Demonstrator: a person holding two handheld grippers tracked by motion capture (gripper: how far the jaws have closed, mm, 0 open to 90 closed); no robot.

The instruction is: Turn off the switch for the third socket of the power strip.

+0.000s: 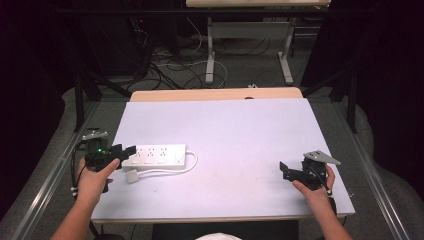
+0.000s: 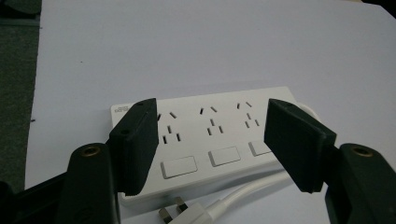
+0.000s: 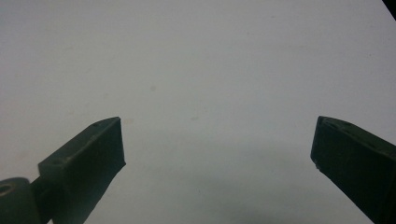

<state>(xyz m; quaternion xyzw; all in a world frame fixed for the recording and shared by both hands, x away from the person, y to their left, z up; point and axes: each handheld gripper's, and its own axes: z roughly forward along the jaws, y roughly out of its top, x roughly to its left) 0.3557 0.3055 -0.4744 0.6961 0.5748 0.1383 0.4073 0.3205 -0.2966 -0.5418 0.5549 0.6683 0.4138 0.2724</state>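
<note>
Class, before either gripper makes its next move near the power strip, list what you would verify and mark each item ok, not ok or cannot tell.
1. Left gripper jaws open wide enough for the power strip: ok, the jaws stand spread apart with the strip seen between them.
2. Right gripper open and holding nothing: ok, bare table lies between its jaws.
3. Plug free of any socket: ok, it lies on the table beside the strip.
4. Cable clear of the left jaws: cannot tell, it loops close beneath them.
5. Strip lying flat, sockets up: ok.
6. Switches on or off: cannot tell.
</note>
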